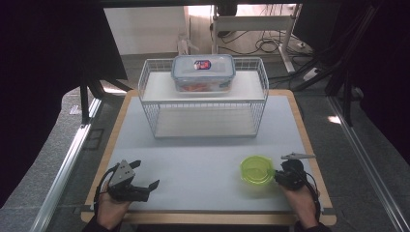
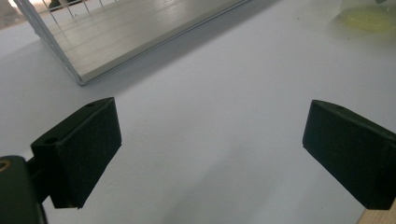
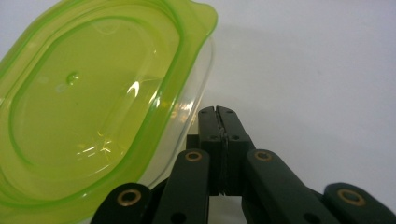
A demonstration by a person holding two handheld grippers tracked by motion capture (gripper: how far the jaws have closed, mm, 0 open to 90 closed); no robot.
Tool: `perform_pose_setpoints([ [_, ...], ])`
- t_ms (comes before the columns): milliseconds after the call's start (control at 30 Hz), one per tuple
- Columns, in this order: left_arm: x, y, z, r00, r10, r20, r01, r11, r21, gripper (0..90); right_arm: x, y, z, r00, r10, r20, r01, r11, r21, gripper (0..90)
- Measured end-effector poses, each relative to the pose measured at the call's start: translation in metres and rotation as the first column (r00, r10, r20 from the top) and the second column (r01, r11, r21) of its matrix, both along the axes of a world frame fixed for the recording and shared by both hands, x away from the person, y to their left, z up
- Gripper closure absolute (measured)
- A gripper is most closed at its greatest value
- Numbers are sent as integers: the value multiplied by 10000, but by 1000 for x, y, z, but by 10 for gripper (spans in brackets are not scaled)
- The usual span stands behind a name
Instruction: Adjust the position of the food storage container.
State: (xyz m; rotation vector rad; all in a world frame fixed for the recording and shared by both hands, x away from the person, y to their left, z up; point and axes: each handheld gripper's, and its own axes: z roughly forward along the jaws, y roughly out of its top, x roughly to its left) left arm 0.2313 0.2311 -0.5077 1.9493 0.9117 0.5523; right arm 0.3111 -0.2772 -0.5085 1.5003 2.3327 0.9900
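From the high view, the green-lidded container (image 1: pixel 256 169) sits on the counter (image 1: pixel 203 159) right beside the right gripper (image 1: pixel 279 175), well short of the wire rack (image 1: pixel 203 96), where a blue-lidded box (image 1: pixel 203 72) rests already. The left gripper (image 1: pixel 145 175) waits near the front edge.

In the left gripper view, its fingers (image 2: pixel 81 151) gape, holding nothing.

In the right gripper view, the fingers (image 3: pixel 219 122) are pressed together, empty, against the container's side; I'd say it is being nudged, not yet lifted.
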Motion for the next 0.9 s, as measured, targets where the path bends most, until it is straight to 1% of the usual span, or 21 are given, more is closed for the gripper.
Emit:
perform_pose_setpoints([
  [300,0,0,0,10000,-13,0,13,10000,31,43,18,22,-2,9980,640,6,-640,9976,277,900],
  [400,0,-1,0,10000,1,-8,-1,10000,11,43,24,30,-2,9963,854,23,-854,9960,269,900],
  [500,0,-1,0,10000,-7,-26,7,10000,31,44,28,37,-4,9947,1025,27,-1026,9946,159,900],
  [600,0,-1,-1,10000,-7,-50,7,10000,47,44,29,36,-4,9955,949,51,-949,9955,-25,900],
  [700,0,-1,-1,10000,-26,-39,26,9999,102,45,28,28,-1,9963,830,209,-830,9966,-23,892],
  [833,0,-1,-1,10000,-43,-79,45,9999,148,46,23,20,6,9965,692,471,-687,9976,-130,833],
  [900,0,-2,-2,9999,-87,-121,90,9998,198,49,19,16,10,9963,650,565,-648,9979,-52,793],
])
